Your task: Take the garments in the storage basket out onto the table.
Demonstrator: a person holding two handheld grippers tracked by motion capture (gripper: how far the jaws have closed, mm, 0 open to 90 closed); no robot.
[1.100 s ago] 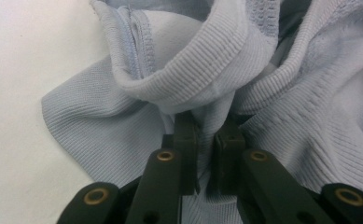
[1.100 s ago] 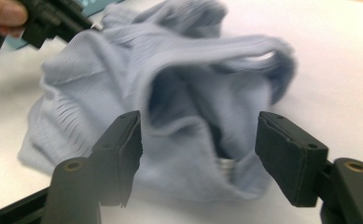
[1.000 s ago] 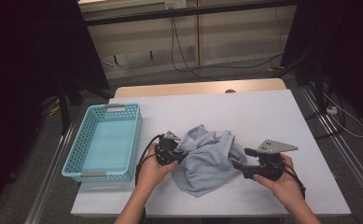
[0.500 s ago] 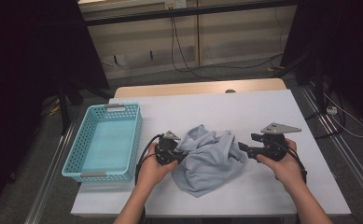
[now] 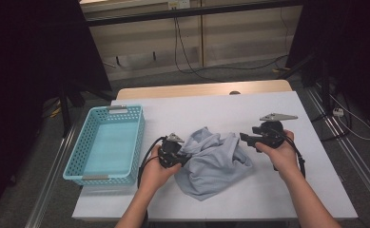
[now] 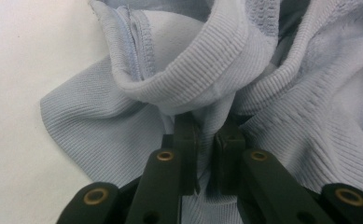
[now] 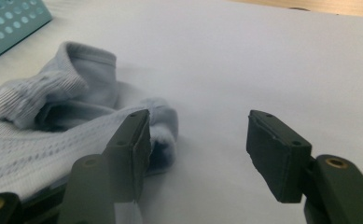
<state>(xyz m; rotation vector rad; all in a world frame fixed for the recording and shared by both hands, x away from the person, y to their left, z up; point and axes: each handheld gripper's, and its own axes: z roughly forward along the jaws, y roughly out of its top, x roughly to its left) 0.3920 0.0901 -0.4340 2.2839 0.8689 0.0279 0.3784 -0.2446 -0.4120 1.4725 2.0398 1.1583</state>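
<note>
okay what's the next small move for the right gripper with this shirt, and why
Probably ease the right gripper onto the pale blue shirt's near edge and close. Its jaws, just closing, hold nothing, with the cloth beside one pad, while the left gripper already pinches the ribbed collar.

The left gripper (image 5: pixel 185 154) has its jaw tips buried in the pale blue garment (image 5: pixel 213 164); the desk's (image 5: pixel 249 114) near edge is cut off.

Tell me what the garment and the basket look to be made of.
Garment: soft pale-blue knit fabric, probably cotton or a blend; ribbed collar and mesh-like panels show, matte. Basket: looks like moulded plastic, light turquoise, walls pierced with a regular grid of holes, slightly glossy.
</note>
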